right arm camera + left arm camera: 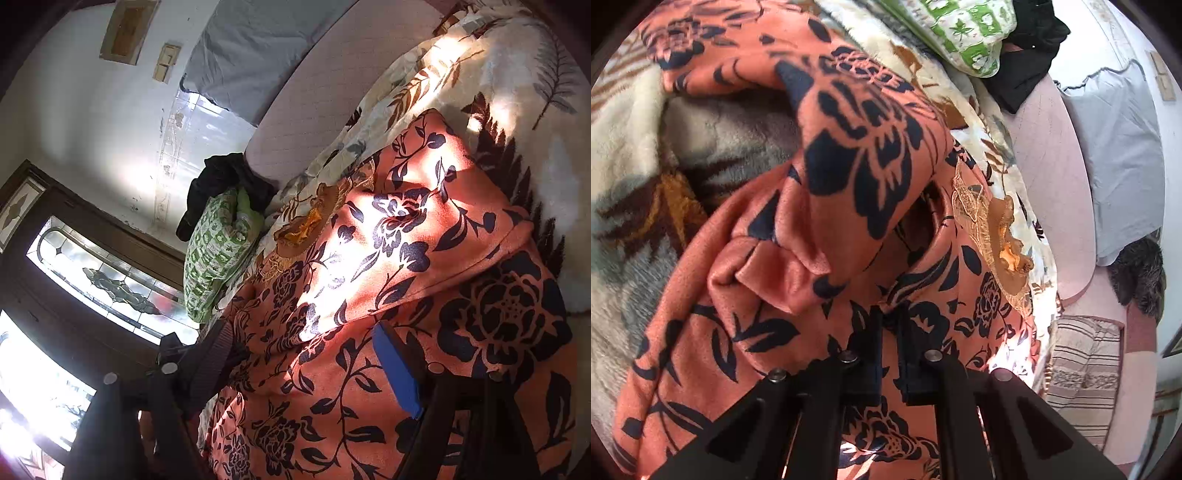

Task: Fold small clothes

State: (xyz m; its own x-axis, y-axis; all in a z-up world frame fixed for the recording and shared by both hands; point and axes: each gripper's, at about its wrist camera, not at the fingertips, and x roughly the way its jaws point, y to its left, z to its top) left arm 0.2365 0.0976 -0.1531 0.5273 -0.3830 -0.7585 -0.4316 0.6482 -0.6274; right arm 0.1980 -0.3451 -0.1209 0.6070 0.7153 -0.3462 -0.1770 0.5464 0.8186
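Cloth fills both views: an orange garment [849, 155] with dark blue flowers lies crumpled on a fluffy blanket [624, 122] on the bed, with a raised fold in the middle and a piece of gold lace [975, 210] at its right edge. The left tongs [890, 354] are clenched on a near edge of this garment; the two dark pads stand close together with the orange fabric pinched between them. The right tongs [306, 354] are spread wide over the same garment [388, 258], one finger with a blue pad [395, 373] lying on the fabric and the other at the left edge of the cloth, so they seem released and hold nothing. Far off, a green and white pillow [214, 254] and a black cloth [221, 181] lie at the end of the bed, near a grey pillow [1123, 158]. I judge the step is still early: the garment is not yet flat, and one side is gripped for spreading or for a first fold. The next move probably needs the right tongs to close on another edge, then both to pull the cloth smooth before folding.
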